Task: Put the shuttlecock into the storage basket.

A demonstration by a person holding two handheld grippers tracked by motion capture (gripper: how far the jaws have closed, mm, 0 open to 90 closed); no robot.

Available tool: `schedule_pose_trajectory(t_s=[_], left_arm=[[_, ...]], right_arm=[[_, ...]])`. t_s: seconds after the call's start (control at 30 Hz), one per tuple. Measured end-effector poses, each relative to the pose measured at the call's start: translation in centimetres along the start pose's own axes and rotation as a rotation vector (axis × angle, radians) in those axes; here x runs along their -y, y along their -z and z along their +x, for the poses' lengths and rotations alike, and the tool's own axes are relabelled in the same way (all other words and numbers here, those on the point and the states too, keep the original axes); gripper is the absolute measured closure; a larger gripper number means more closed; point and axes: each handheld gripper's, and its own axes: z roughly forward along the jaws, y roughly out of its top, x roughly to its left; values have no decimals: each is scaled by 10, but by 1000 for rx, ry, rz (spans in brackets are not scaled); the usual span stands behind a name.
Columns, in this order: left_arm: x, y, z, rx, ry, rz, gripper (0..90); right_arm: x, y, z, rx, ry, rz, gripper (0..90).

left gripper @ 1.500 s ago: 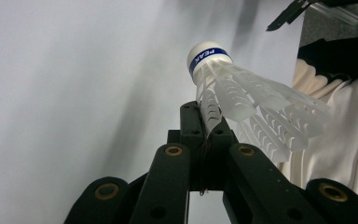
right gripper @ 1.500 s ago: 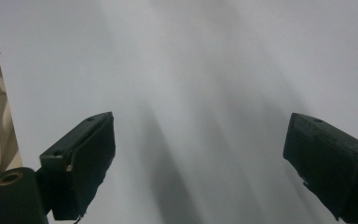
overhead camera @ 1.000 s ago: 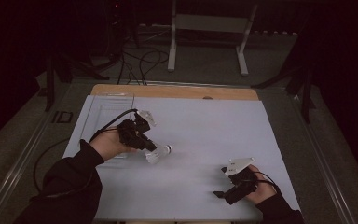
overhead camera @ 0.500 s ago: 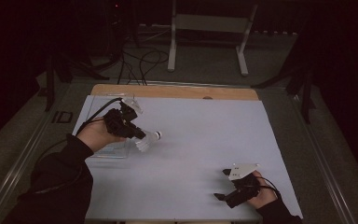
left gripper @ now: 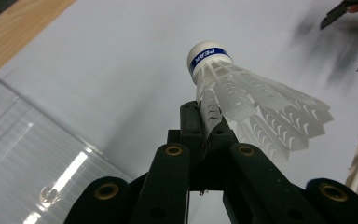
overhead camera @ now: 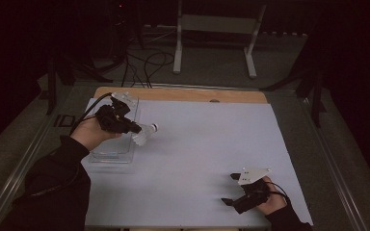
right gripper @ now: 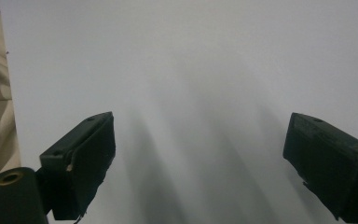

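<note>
My left gripper (overhead camera: 134,130) is shut on a white shuttlecock (overhead camera: 145,133), pinching its feathered skirt and holding it above the left side of the table. In the left gripper view the shuttlecock (left gripper: 247,100) sticks out past the jaws with its cork tip and blue band pointing away, and my left gripper (left gripper: 207,122) is closed on one feather edge. A clear plastic box (overhead camera: 118,144) lies just below and left of that hand, its wall (left gripper: 32,144) showing close by. My right gripper (overhead camera: 231,188) rests near the front right of the white table sheet, open with nothing between its jaws (right gripper: 200,154).
The white sheet (overhead camera: 207,139) covers most of the wooden table (overhead camera: 183,95). Behind the table stand a white metal frame (overhead camera: 217,29) and cables on the floor (overhead camera: 144,62). Dark stands flank both sides.
My left hand has carried the shuttlecock leftward and back, from mid-table to just above the clear box. The right hand has stayed in place.
</note>
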Motion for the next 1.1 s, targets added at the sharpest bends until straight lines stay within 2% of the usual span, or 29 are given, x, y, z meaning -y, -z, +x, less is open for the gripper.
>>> schedule_pose_trajectory(t_s=[0.13, 0.47, 0.5, 0.8, 1.1], left_arm=[[4, 4, 5, -17, 6, -14, 900], [17, 14, 20, -52, 54, -49, 900], [18, 15, 22, -62, 68, -64, 900], [28, 20, 34, -100, 99, -110, 900], [38, 18, 41, -153, 128, -118, 900]], right_arm=[[0, 1, -1, 0, -2, -5, 90], [1, 0, -1, -6, -3, -6, 90], [1, 0, -1, -5, -2, -4, 90], [1, 0, -2, -8, -3, -8, 90], [1, -1, -2, -7, 0, -3, 90]])
